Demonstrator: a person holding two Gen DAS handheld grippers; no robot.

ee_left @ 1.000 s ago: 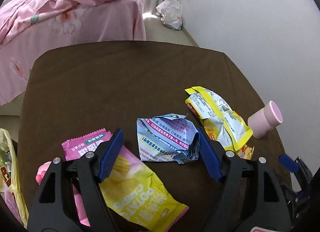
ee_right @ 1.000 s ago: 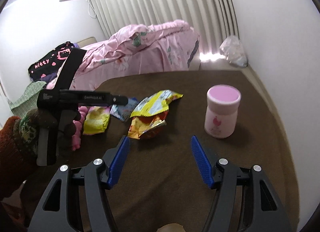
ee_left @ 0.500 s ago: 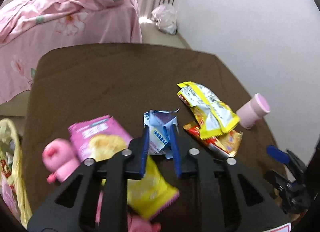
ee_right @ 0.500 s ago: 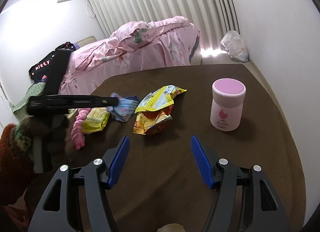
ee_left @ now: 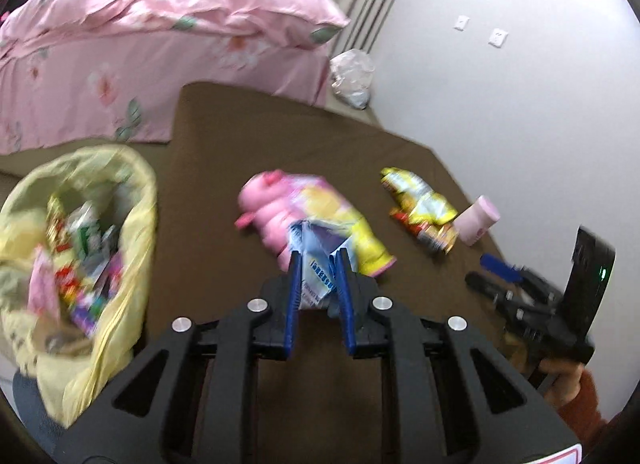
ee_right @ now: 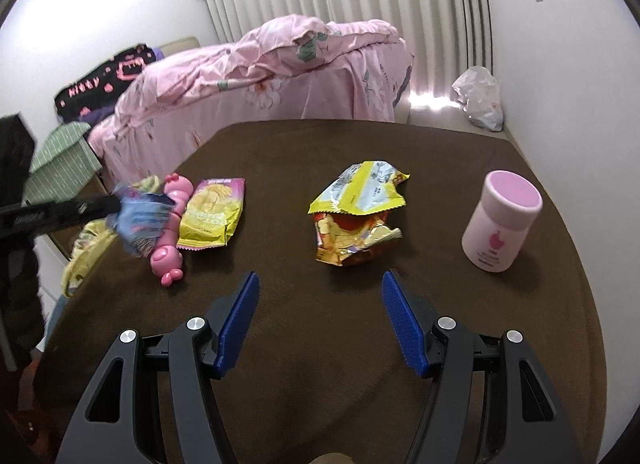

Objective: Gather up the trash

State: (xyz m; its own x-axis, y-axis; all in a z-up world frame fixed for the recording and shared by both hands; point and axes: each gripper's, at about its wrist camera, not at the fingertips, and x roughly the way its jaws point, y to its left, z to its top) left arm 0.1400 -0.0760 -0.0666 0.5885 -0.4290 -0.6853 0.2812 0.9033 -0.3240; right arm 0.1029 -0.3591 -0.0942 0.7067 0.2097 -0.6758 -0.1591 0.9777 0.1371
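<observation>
My left gripper (ee_left: 318, 260) is shut on a crumpled blue wrapper (ee_left: 316, 264) and holds it above the brown table (ee_left: 248, 136), to the right of a yellow trash bag (ee_left: 120, 192) full of wrappers. In the right wrist view the blue wrapper (ee_right: 140, 220) hangs at the table's left edge. A pink-and-yellow chip bag (ee_right: 212, 212) and a yellow wrapper (ee_right: 360, 194) over a red-gold one (ee_right: 352, 238) lie on the table. My right gripper (ee_right: 320, 304) is open and empty, just in front of those two wrappers.
A pink toy (ee_right: 172, 232) lies beside the chip bag. A pink-lidded cup (ee_right: 500, 222) stands at the right of the table. A bed with a pink quilt (ee_right: 280, 60) stands behind the table. A white plastic bag (ee_right: 478, 98) sits on the floor by the wall.
My left gripper closed on the blue wrapper, lifted it off the table and swung left toward the yellow trash bag. My right gripper stayed open and drew slightly nearer the wrappers.
</observation>
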